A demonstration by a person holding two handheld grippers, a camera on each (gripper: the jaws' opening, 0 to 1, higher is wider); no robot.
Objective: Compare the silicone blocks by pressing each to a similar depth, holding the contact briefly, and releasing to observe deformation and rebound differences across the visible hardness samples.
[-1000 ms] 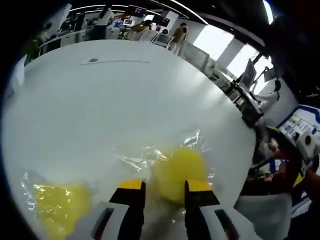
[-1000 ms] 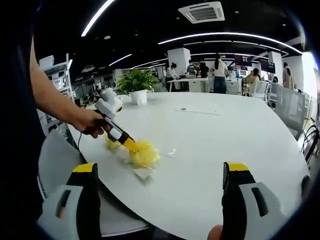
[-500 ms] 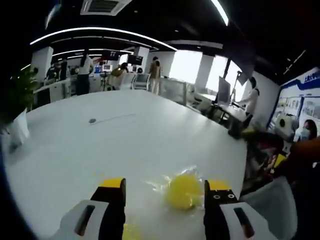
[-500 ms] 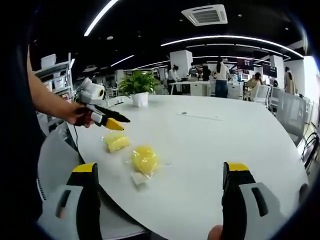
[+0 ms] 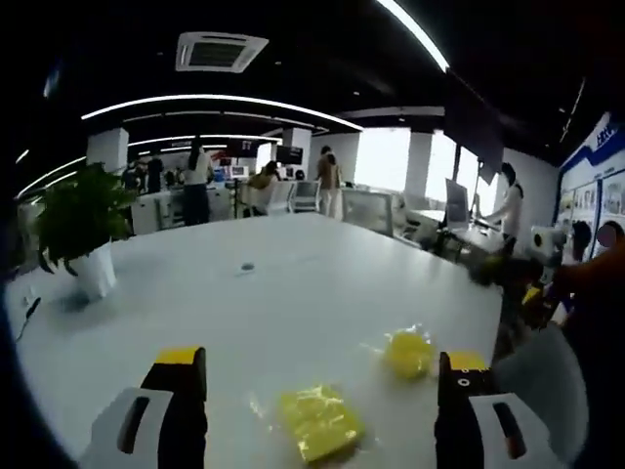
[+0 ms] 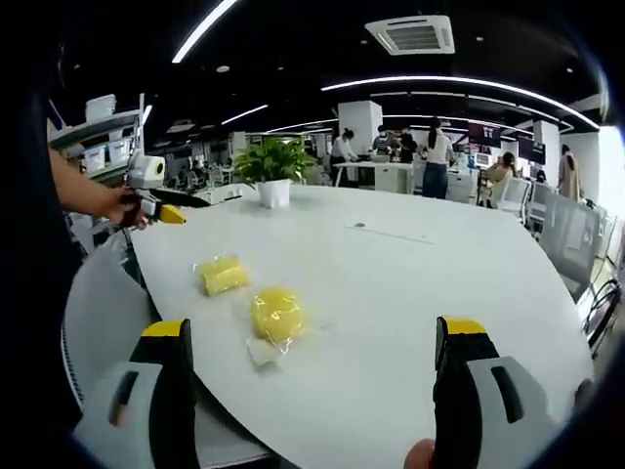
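Both pairs of tongs are standing wide open and holding nothing above a white surface [image 6: 410, 322]. The left tongs [image 5: 320, 391] are hovering over a flat yellow silicone block [image 5: 317, 422], with a rounder yellow block [image 5: 408, 353] lying just beyond it. In the right gripper view, the right tongs [image 6: 317, 363] are framing the same two wrapped blocks side by side, near the surface's edge, while a potted plant [image 6: 270, 168] is sitting farther back.

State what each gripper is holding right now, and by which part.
Nothing is held. The left gripper and right gripper are both open, clear of the wrapped yellow silicone blocks on the white table.
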